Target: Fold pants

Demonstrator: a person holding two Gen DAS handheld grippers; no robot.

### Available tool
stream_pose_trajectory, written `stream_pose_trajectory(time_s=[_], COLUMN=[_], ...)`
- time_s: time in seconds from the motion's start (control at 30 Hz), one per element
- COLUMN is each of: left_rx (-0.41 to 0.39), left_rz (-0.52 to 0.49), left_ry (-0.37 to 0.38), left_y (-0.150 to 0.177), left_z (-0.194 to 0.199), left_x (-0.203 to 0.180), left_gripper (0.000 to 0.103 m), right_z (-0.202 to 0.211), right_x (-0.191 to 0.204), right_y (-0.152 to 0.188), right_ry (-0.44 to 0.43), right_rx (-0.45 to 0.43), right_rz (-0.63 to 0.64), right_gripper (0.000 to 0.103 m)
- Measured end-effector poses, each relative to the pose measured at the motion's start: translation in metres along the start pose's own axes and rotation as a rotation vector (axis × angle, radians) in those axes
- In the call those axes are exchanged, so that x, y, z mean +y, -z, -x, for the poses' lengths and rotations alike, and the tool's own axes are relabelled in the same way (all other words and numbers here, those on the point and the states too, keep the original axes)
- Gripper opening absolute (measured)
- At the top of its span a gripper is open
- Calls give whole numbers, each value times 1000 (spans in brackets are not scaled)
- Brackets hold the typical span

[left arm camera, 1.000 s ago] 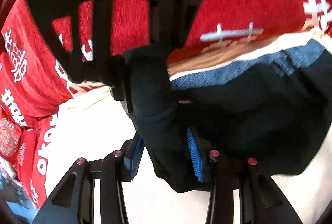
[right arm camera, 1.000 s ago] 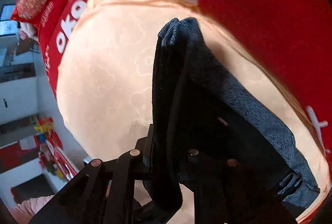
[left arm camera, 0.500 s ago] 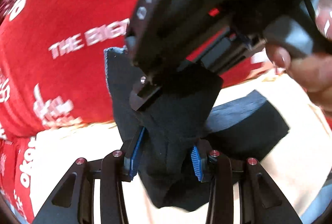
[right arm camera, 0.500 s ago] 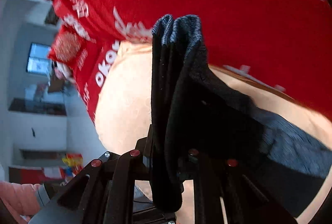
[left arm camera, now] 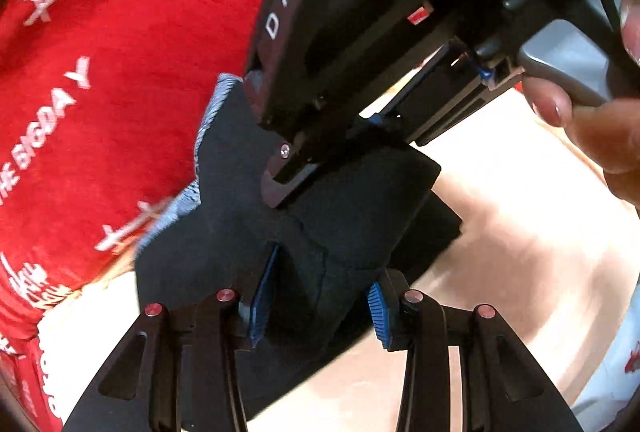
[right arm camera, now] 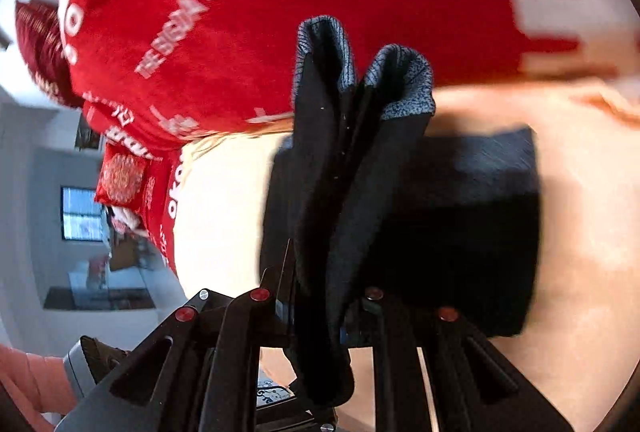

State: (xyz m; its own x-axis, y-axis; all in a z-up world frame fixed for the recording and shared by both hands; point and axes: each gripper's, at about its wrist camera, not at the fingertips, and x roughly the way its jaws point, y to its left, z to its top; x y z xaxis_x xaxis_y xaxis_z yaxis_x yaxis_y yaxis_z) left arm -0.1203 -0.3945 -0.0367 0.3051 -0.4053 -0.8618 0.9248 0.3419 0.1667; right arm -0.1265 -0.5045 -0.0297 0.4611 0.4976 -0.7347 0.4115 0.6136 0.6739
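Note:
The dark navy pants [left arm camera: 352, 216] hang folded in thick layers over a cream sheet. My left gripper [left arm camera: 316, 304] has its blue pads on either side of a bunched fold of them and is shut on it. The right gripper's body [left arm camera: 380, 32] fills the upper part of the left wrist view, close above the same fold. In the right wrist view the pants [right arm camera: 344, 160] rise between my right gripper [right arm camera: 320, 312] fingers, which are shut on them. Grey-blue lining shows at the fold tops, and the rest of the pants lies to the right.
A red blanket with white lettering [left arm camera: 100, 72] lies at the far side of the cream sheet [left arm camera: 520, 252]; it also shows in the right wrist view [right arm camera: 240, 12]. A red patterned cushion [right arm camera: 120, 176] and a room with a window lie to the left.
Both grippers have lifted and swung with the pants. The right gripper has come in close above the left one, and the hanging cloth now stands doubled over the sheet.

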Motion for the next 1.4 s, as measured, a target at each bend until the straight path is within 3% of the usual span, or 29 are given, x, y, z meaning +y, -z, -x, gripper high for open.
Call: stream_pose_trajectory(time_s=[0.17,0.23,0.3,0.37,0.57,0.6,0.63,0.67,0.73,0.8,1.03,1.3,1.33,1.4], left_rx=[60,77,84,83,106,116,127,138,157,191,273,290,292,281], left_rz=[-41,-38,-13,-10,77,99,118,144,194,245,371,427,436,457], left_ry=[-22,1,23,36,27,23,15,3,-4,4,7,57,67,82], left_y=[4,6,10,13,27,30,34,38,47,55,78,90,91,96], left_z=[-29,-32,-28,-20,9,11,11,12,13,10,9,6,6,7], left_x=[-20,-15,-11,-4,41,50,58,67,88,107,141,159,162,169], left_gripper=[43,64,70,70,70,73,85,88,88,88,88,89,101,103], right_z=[-13,-20,-25,-25,-10,-7,-2,-1,1,2,13,8,5,-1], right_x=[-51,-65,-71,-75,-65,-64,-68,-67,-68,-68,-61,-26,-22,-11], right_y=[9,12,15,17,25,28,30,34,42,52,71,90,92,97], right_ry=[19,18,44,63,187,217,241,277,363,418,470,503,499,485], right_rx=[-3,-8,-10,-15,-37,-38,-41,-44,-46,-57,-93,-69,-67,-60], right_rz=[-61,-76,-74,-77,-60,-60,-61,-60,-53,-58,-135,-138,-140,-139], right_gripper=[16,18,23,26,32,32,34,35,51,51,52,53,56,57])
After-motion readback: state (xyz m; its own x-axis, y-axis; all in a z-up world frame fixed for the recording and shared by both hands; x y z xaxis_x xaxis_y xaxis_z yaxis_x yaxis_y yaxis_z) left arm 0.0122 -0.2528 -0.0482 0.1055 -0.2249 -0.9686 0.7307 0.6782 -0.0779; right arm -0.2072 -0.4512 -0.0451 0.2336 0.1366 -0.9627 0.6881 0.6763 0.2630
